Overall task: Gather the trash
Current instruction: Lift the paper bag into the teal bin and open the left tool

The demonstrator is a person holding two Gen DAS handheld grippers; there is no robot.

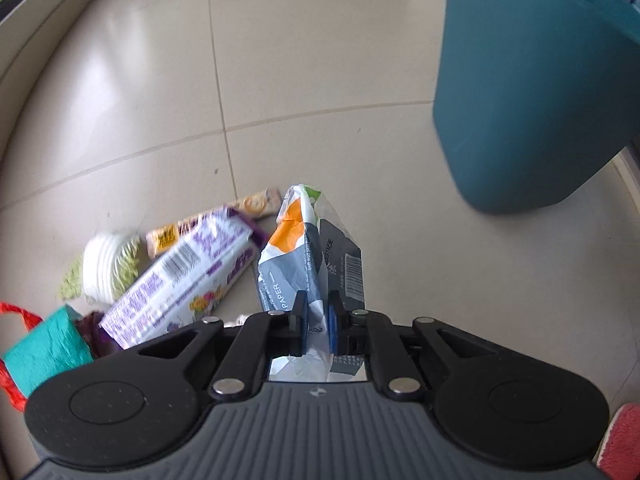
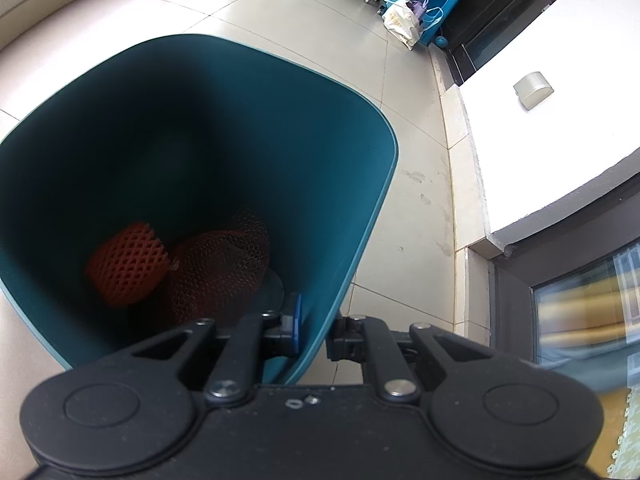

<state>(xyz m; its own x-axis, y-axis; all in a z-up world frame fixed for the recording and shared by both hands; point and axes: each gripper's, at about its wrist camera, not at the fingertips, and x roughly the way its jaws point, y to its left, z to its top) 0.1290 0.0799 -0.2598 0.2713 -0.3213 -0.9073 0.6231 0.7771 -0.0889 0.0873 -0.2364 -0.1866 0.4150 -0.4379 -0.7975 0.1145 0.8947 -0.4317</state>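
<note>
In the left wrist view my left gripper (image 1: 318, 308) is shut on a crumpled white, orange and grey paper wrapper (image 1: 292, 248), lifted off the tiled floor. The teal trash bin (image 1: 520, 100) stands to the upper right, apart from the wrapper. In the right wrist view my right gripper (image 2: 318, 320) is shut on the near wall of the teal trash bin (image 2: 200, 140), one finger inside and one outside. At the bottom of the bin lie a red foam net (image 2: 126, 262) and a red mesh bag (image 2: 224, 264).
Litter lies on the floor left of the wrapper: a purple and white pack (image 1: 180, 280), a yellow bar wrapper (image 1: 216, 224), white paper cups (image 1: 104, 266), teal paper (image 1: 44, 350) and red netting (image 1: 16, 320). A white ledge (image 2: 560, 120) and a window frame flank the bin's right side.
</note>
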